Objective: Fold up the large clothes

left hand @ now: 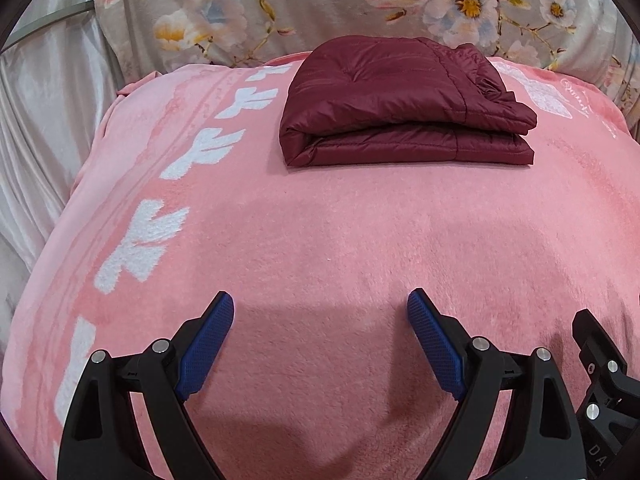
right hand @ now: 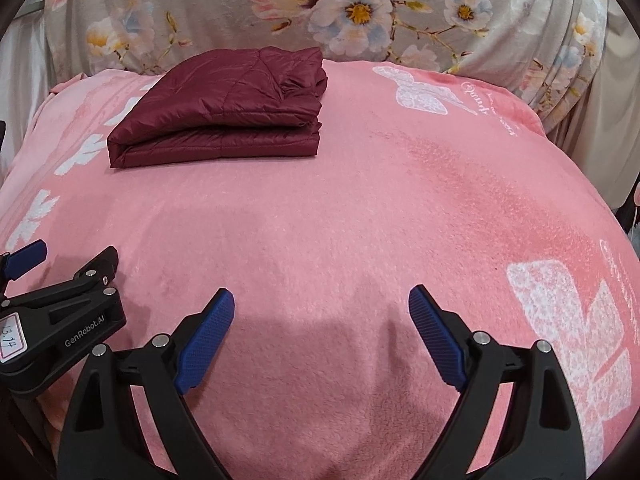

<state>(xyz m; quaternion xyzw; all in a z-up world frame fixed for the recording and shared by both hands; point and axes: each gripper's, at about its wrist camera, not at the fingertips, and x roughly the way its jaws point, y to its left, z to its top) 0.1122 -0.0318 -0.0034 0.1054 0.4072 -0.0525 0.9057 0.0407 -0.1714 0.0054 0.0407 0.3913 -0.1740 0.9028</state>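
Observation:
A maroon quilted jacket (left hand: pixel 404 108) lies folded into a flat bundle at the far side of a pink blanket (left hand: pixel 320 240). It also shows in the right wrist view (right hand: pixel 224 112), far left. My left gripper (left hand: pixel 320 312) is open and empty, low over the near part of the blanket, well short of the jacket. My right gripper (right hand: pixel 320 312) is open and empty, beside the left one. The left gripper's body shows in the right wrist view (right hand: pixel 60 320) at the lower left.
The pink blanket (right hand: pixel 400 220) has white prints and covers the bed. A floral grey fabric (left hand: pixel 360 8) rises behind it. Pale satin cloth (left hand: pixel 48 112) hangs at the left. The right gripper's edge shows in the left wrist view (left hand: pixel 604 368).

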